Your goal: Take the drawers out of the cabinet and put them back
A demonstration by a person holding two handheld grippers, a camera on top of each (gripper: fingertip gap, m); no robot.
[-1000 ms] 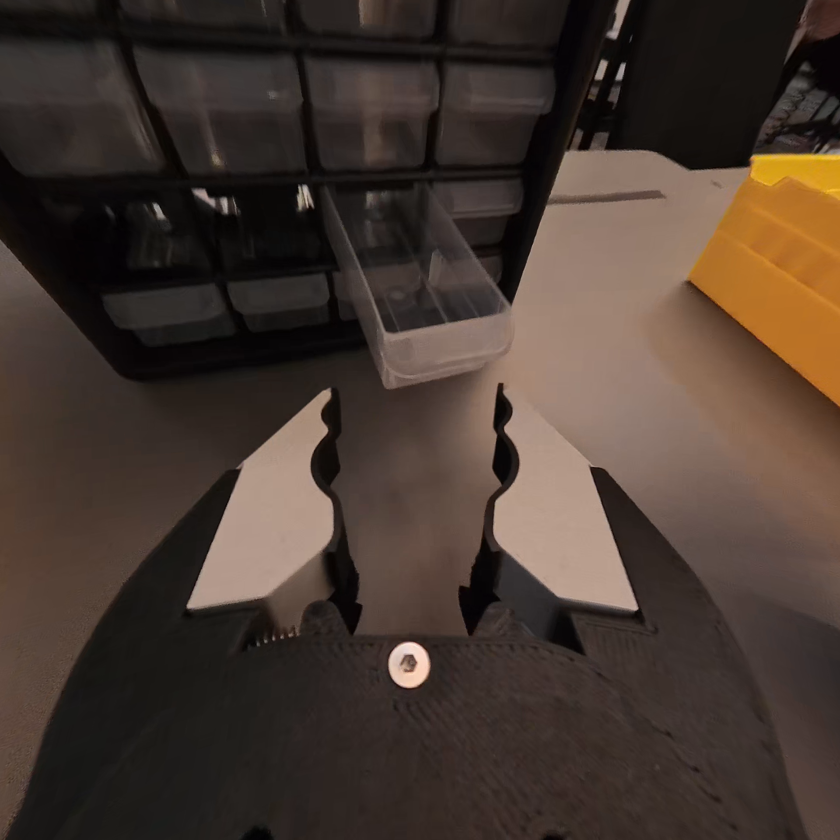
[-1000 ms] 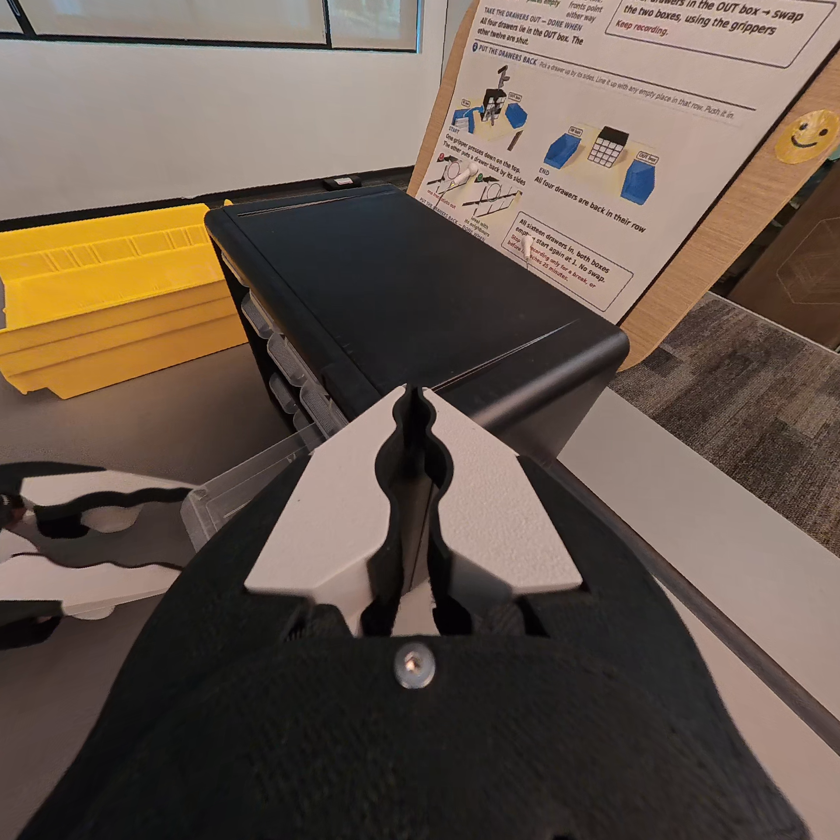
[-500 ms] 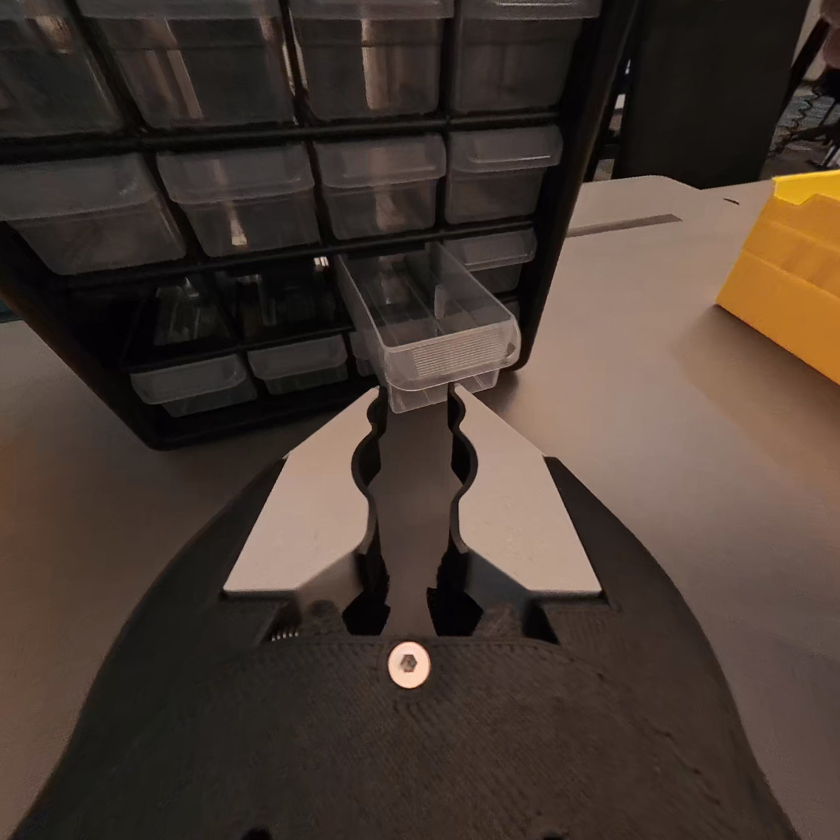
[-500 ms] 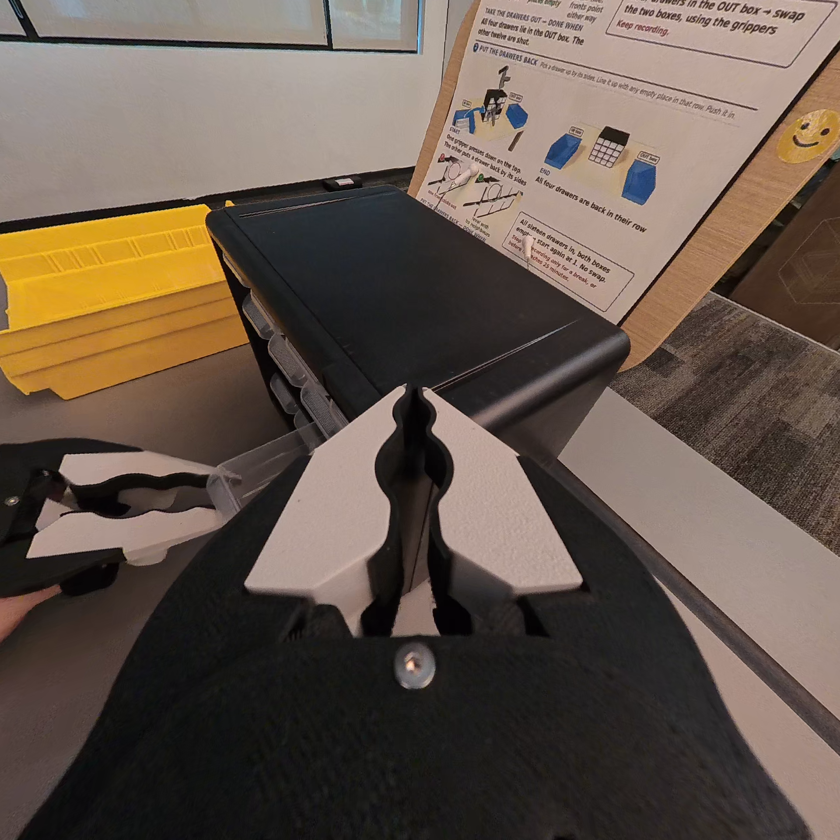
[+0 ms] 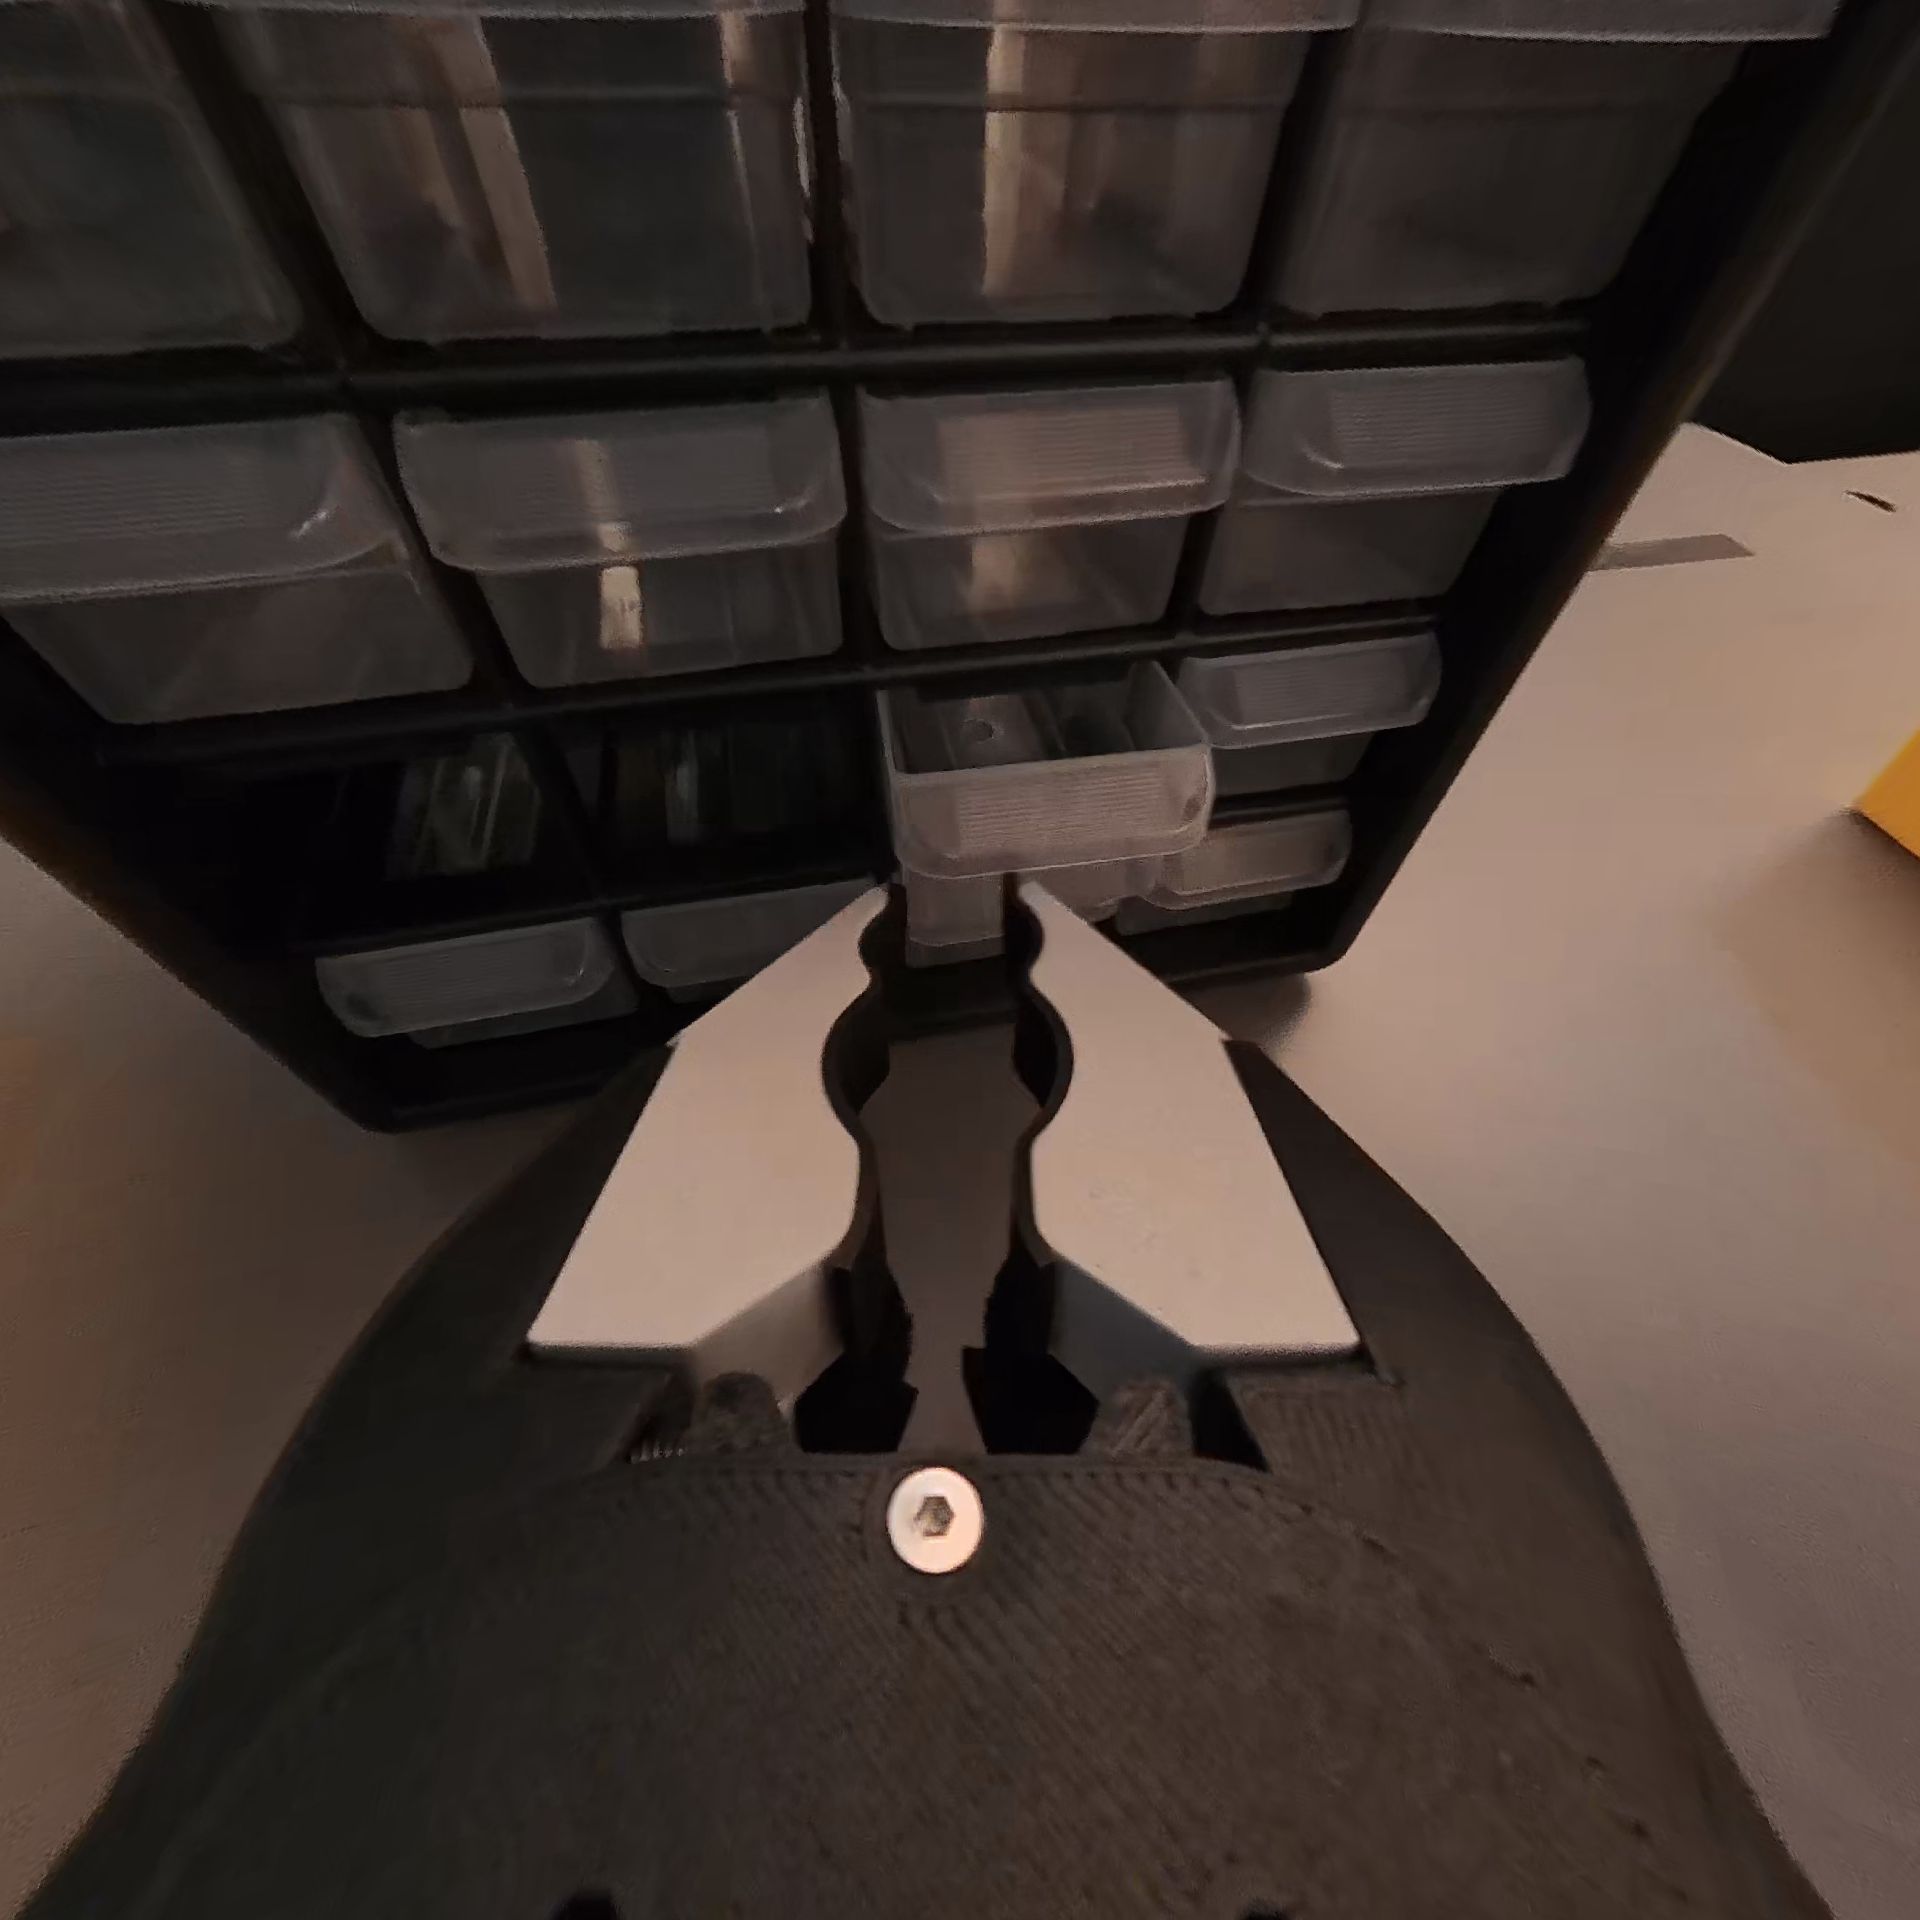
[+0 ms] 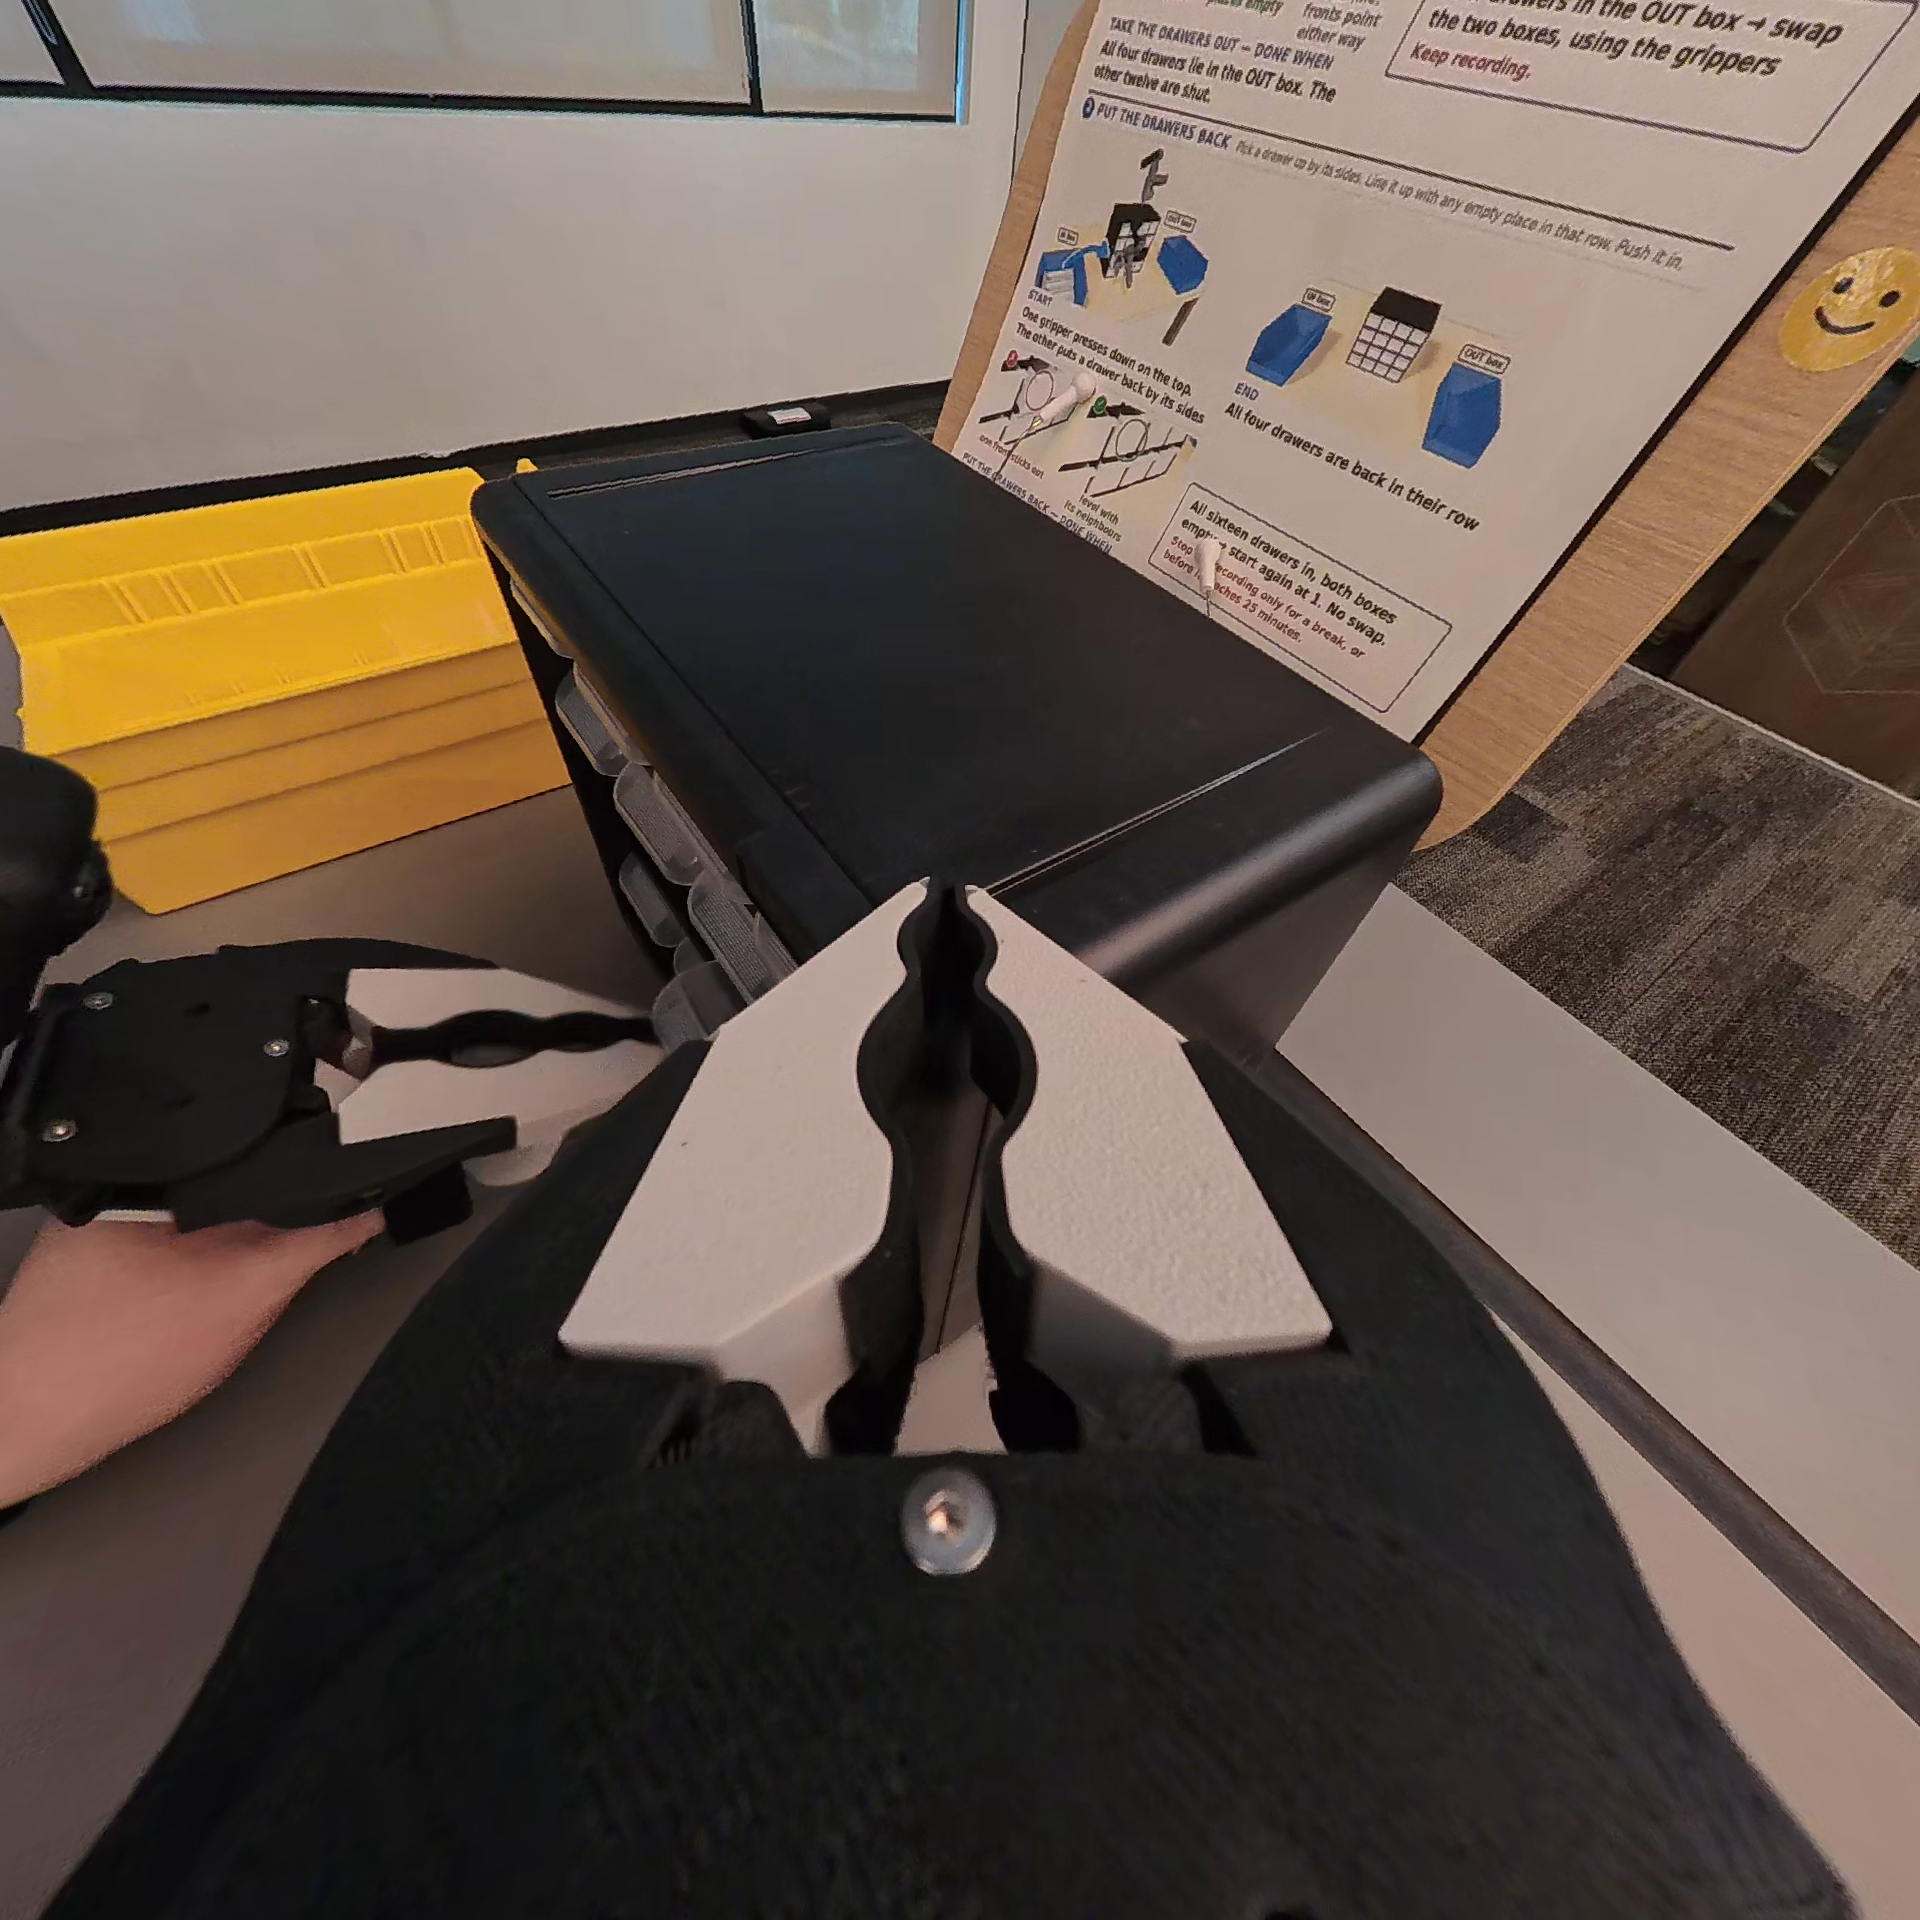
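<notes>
Clear drawer (image 5: 1049, 805) sits part-way out of its slot in the third row of the black cabinet (image 5: 1621, 436), third slot from the left, front sticking out past its neighbours. Two slots to its left in that row (image 5: 468, 800) look dark, no drawer fronts there. Other clear drawers (image 5: 623, 520) above and below sit flush.

My left claw (image 5: 951, 904) is at the drawer's front, tips just under its lower lip, narrow gap between the fingers; I see nothing gripped, and can't tell if the tips touch the front. From the right wrist view the same claw (image 6: 634, 1029) comes in from the left with a hand (image 6: 156, 1320) under it.

My right claw (image 6: 940, 899) is closed up tight, nothing between the fingers, tips at the cabinet's near top edge (image 6: 935, 665); can't tell if pressing.

Cabinet stands on the grey counter (image 5: 1558, 1039). Yellow bin (image 6: 270, 665) on the counter beyond the cabinet's front side, well apart. Instruction poster on a wooden board (image 6: 1714, 416) leans behind the cabinet.
</notes>
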